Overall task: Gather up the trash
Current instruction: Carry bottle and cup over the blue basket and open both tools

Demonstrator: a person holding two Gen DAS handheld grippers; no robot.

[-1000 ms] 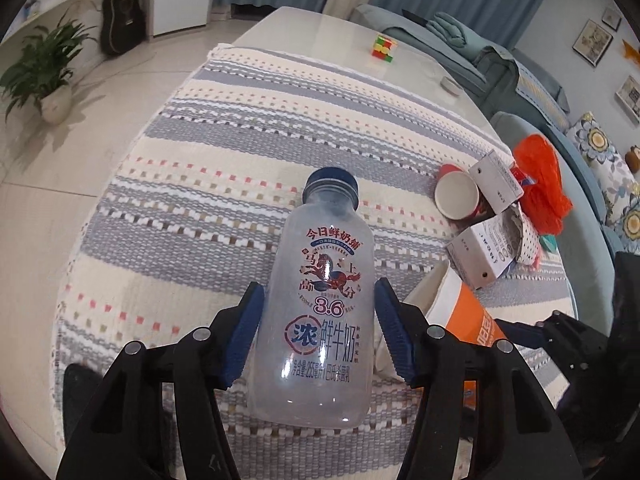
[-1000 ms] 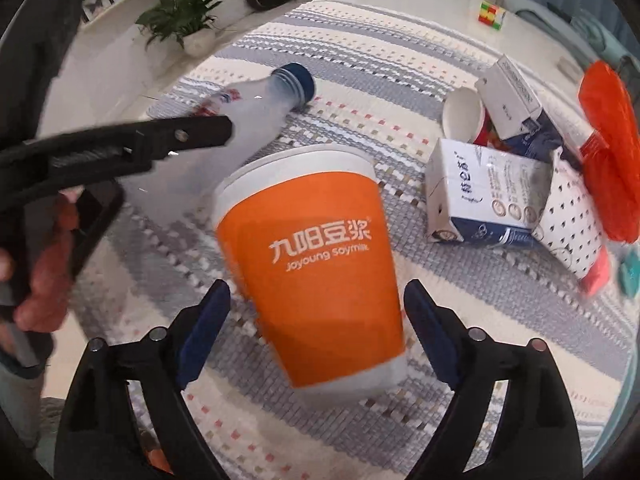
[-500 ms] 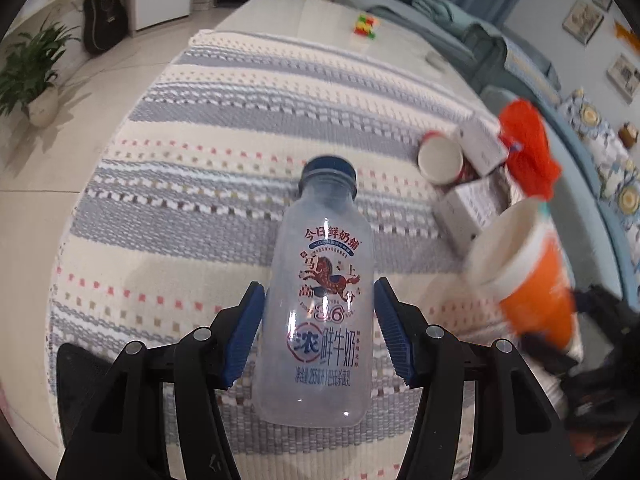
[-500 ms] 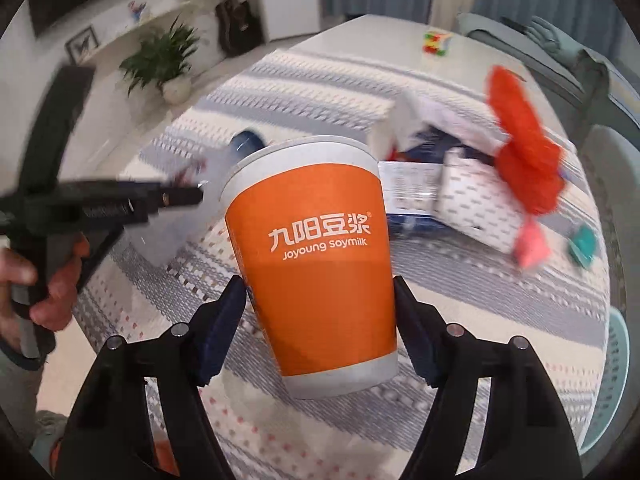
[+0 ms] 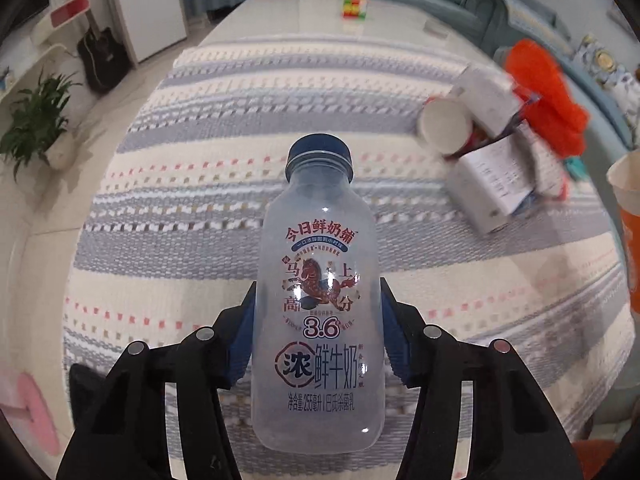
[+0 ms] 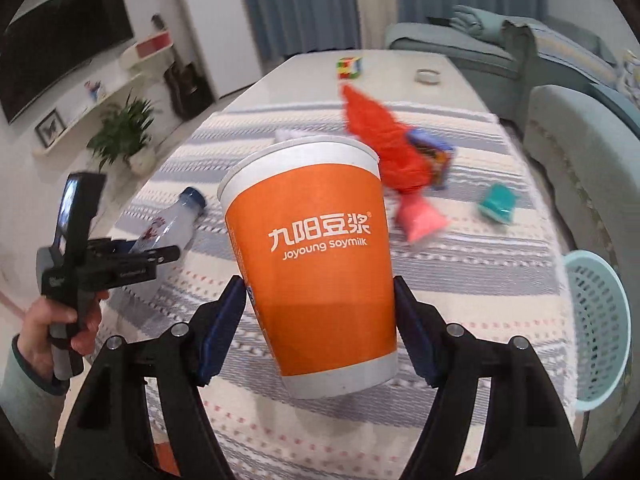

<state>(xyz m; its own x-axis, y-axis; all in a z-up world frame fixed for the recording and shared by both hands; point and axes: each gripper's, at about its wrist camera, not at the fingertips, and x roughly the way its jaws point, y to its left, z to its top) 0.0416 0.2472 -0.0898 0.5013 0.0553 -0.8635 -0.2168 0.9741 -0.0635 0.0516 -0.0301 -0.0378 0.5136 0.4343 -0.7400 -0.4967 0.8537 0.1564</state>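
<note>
My left gripper (image 5: 318, 312) is shut on a clear plastic milk bottle (image 5: 320, 312) with a blue cap, held above the striped tablecloth (image 5: 192, 216). The bottle also shows in the right wrist view (image 6: 168, 232), held by the left gripper (image 6: 160, 254). My right gripper (image 6: 320, 316) is shut on an orange soymilk paper cup (image 6: 316, 256), lifted off the table; its edge shows at the right of the left wrist view (image 5: 628, 216). More trash lies on the cloth: a white carton (image 5: 492, 180), a paper cup (image 5: 444, 124) on its side and an orange plastic bag (image 5: 548, 100).
A light blue mesh basket (image 6: 600, 328) stands beside the table's right edge. A pink wrapper (image 6: 420, 220), a teal item (image 6: 498, 202) and a blue box (image 6: 436, 156) lie on the cloth. A puzzle cube (image 6: 350, 66) sits at the far end. Sofas stand to the right.
Both grippers have lifted their loads off the cloth. My right gripper closed on the orange cup, raised it and swung right, bringing the blue basket into view.
</note>
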